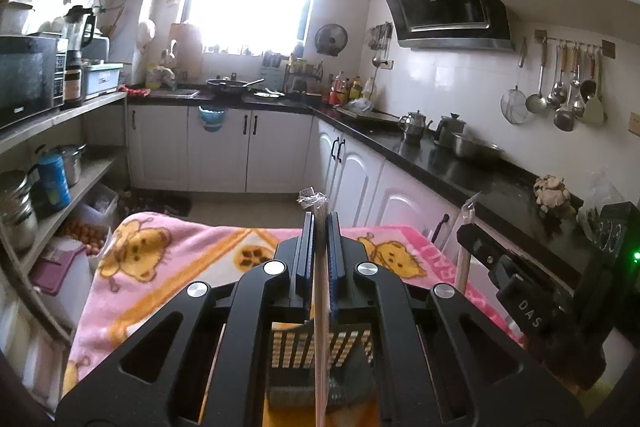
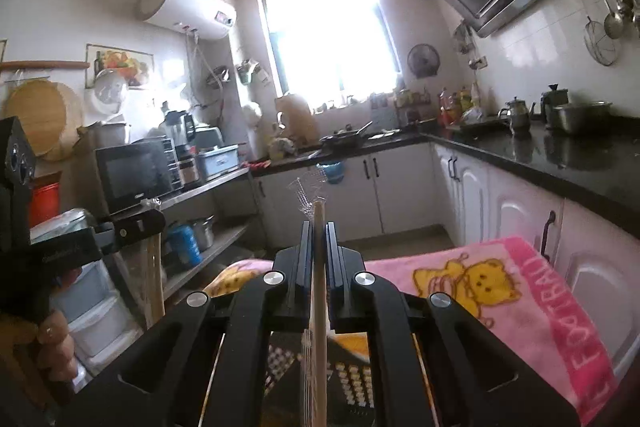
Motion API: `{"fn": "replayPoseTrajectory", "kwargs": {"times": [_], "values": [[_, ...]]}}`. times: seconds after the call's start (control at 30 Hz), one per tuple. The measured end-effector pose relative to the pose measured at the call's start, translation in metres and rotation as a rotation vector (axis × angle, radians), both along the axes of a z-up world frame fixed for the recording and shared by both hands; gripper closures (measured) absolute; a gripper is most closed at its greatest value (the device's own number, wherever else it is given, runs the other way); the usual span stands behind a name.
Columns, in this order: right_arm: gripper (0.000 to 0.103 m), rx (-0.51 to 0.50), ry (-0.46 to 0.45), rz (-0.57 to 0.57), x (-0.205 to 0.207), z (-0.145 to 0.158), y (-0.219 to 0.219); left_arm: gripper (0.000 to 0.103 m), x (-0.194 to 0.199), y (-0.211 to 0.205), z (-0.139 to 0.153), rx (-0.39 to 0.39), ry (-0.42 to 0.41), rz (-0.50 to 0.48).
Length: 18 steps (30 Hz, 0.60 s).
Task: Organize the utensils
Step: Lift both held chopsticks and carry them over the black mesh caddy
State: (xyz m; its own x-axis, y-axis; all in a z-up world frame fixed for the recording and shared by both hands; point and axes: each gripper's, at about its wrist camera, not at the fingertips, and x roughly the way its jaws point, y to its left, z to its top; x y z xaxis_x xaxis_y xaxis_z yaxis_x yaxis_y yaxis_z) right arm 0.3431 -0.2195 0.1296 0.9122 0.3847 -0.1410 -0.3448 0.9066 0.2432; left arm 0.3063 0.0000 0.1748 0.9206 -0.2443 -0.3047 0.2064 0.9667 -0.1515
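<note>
Chopsticks in clear wrappers are the utensils here: the left claw (image 1: 319,227) is clamped narrow on one wrapped pair (image 1: 322,291) at frame centre, and the right claw (image 2: 319,235) likewise pinches its own pair (image 2: 319,287). Both hang above a black slotted basket (image 1: 352,347) on the pink-blanketed table (image 1: 168,259). The step looks like carrying; next, each pair likely needs lowering upright into the basket.
</note>
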Motion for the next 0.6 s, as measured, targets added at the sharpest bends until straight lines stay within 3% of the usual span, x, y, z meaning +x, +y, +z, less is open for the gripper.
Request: {"fn": "replayPoseTrajectory", "kwargs": {"times": [0.27, 0.6], "values": [[0.097, 0.025, -0.026, -0.079, 0.028, -0.005, -0.004, 0.102, 0.024, -0.007, -0.002, 0.007, -0.076, 0.036], [0.097, 0.001, -0.066, -0.151, 0.041, -0.032, -0.003, 0.102, 0.047, -0.005, -0.041, -0.006, -0.099, 0.047]]}}
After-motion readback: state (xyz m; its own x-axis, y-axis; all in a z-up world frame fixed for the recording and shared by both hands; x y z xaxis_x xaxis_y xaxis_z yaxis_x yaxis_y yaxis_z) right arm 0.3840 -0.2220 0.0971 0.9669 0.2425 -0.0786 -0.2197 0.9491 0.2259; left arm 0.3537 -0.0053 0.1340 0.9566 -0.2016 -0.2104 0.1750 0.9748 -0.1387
